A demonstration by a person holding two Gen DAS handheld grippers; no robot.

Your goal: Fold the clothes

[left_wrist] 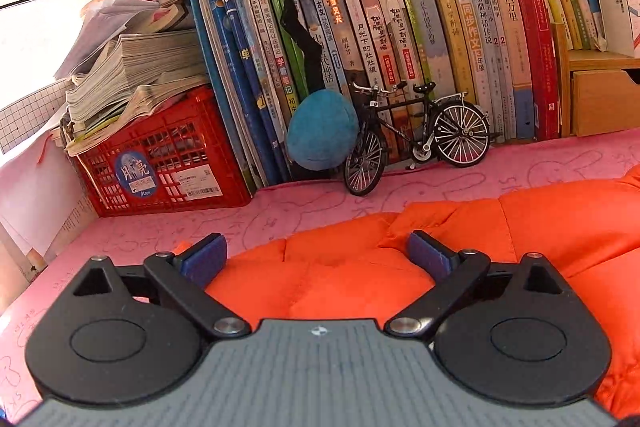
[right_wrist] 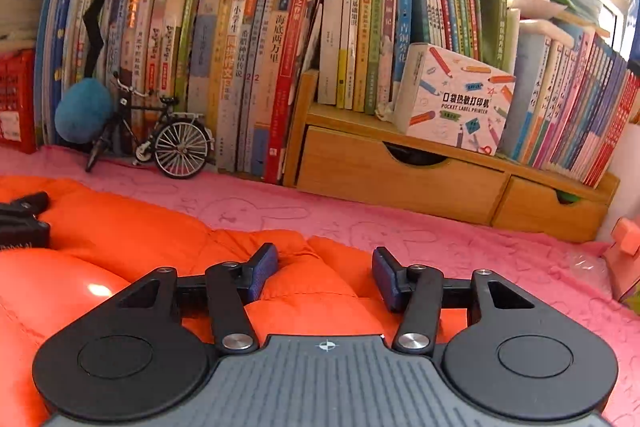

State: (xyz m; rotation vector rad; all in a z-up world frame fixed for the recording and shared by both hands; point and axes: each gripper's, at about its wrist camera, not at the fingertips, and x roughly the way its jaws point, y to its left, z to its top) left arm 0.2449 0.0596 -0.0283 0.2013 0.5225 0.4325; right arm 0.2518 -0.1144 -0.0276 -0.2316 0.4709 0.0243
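An orange puffy quilted jacket (left_wrist: 440, 239) lies on the pink bedspread (left_wrist: 132, 239). My left gripper (left_wrist: 316, 257) is open and low over the jacket's left edge, with its blue pads (left_wrist: 204, 259) wide apart and nothing between them. My right gripper (right_wrist: 324, 277) is open over the jacket's right edge (right_wrist: 312, 287), with the fabric lying between and under its pads (right_wrist: 264, 273). The jacket also shows in the right wrist view (right_wrist: 120, 227). The left gripper's black body shows at the left edge of the right wrist view (right_wrist: 22, 223).
A wall of upright books (left_wrist: 400, 39) runs along the back. A red crate (left_wrist: 160, 163) with stacked papers stands at the left. A model bicycle (left_wrist: 416, 135) and a blue plush (left_wrist: 320, 131) stand before the books. A wooden drawer unit (right_wrist: 440, 179) carries a label printer box (right_wrist: 452, 99).
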